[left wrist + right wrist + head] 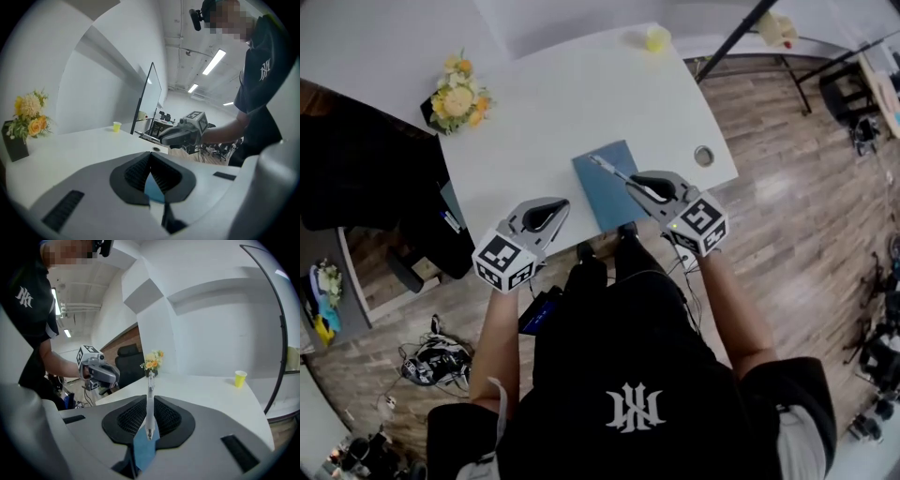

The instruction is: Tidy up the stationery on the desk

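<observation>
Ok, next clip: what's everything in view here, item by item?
desk: one, white, fills the middle of the head view
notebook: one, blue, flat at the desk's near edge
pen: one, clear and white, held over the notebook
cup: one, yellow, at the desk's far edge
flowers: one bunch, yellow and orange in a black pot, at the desk's far left corner
grommet: one, round, metallic, near the desk's right edge
left gripper: one, grey, shut and empty, over the desk's near edge
right gripper: one, grey, shut on the pen, above the notebook
</observation>
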Motion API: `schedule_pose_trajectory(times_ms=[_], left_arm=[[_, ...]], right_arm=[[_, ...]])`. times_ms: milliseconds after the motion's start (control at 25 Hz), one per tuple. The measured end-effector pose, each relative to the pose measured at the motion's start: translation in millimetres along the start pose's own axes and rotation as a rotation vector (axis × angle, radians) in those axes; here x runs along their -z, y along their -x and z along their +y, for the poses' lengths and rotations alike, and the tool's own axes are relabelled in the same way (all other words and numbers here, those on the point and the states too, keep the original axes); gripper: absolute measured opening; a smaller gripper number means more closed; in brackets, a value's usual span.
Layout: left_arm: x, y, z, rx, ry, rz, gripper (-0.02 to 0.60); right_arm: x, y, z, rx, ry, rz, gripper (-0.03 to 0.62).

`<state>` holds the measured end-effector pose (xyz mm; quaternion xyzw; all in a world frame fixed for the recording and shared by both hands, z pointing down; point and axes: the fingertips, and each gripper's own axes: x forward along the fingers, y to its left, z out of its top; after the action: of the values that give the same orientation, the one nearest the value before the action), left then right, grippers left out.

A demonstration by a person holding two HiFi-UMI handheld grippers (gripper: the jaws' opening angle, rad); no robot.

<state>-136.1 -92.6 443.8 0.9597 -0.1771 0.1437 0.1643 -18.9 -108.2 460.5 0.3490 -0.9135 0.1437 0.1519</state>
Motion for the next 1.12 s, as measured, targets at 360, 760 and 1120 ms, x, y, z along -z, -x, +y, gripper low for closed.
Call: schedule_pose_trajectory(times_ms=[360, 760, 1120], left_arm=[[53, -1, 5, 0.054, 0.064, 0.058, 0.003], [90, -1, 10, 0.075, 0.108, 0.091, 0.003], [97, -7, 10, 0.087, 0.103, 0.105, 0.003]], right_arm=[[78, -35, -1, 0.035, -0.036, 0.135, 0.071], [119, -51, -17, 0.057, 0.014, 0.227, 0.071], [135, -55, -20, 0.055, 0.062, 0.290, 0.071]])
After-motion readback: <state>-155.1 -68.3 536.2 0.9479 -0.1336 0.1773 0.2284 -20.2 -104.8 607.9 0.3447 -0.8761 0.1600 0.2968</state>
